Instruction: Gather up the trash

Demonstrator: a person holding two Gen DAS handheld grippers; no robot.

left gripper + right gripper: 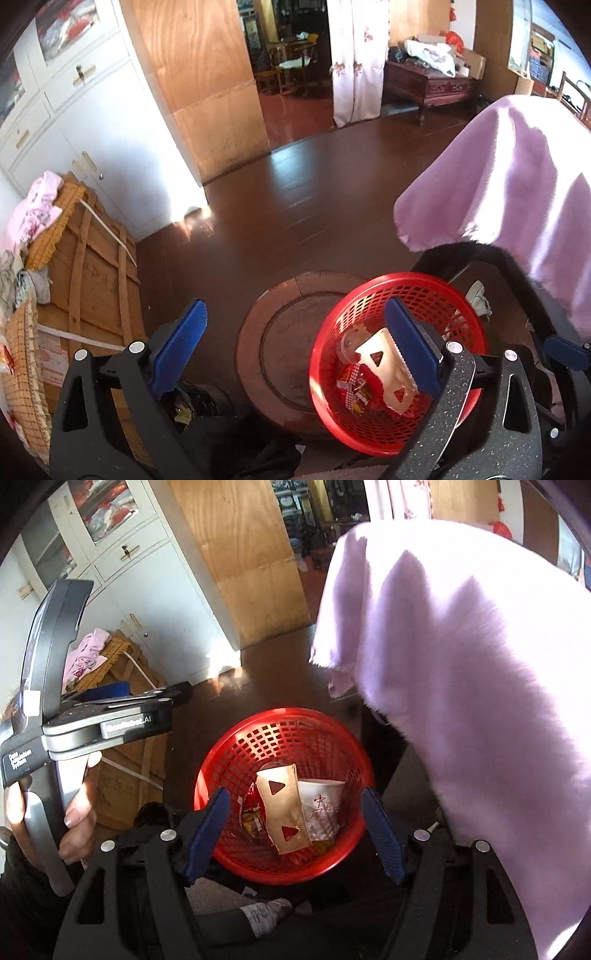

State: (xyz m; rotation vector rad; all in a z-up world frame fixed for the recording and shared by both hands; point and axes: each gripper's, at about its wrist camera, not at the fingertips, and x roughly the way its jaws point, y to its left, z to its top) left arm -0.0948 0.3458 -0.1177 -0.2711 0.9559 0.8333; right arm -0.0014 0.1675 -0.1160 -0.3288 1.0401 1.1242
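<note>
A red mesh basket (284,727) stands on the floor below both grippers; it also shows in the left wrist view (424,291). Inside lie a brown paper bag with red triangles (284,808), a white paper cup with red characters (323,808) and red snack wrappers (251,812). The bag shows in the left wrist view (384,369) too. My right gripper (295,834) is open and empty above the basket. My left gripper (295,343) is open and empty, left of the basket over a round wooden stool (280,350).
A pink towel (461,683) hangs over a dark chair on the right, close to the basket. A wooden crate (96,280) with clothes stands at the left by a white cabinet (92,129). Brown floor (314,192) stretches to a doorway behind.
</note>
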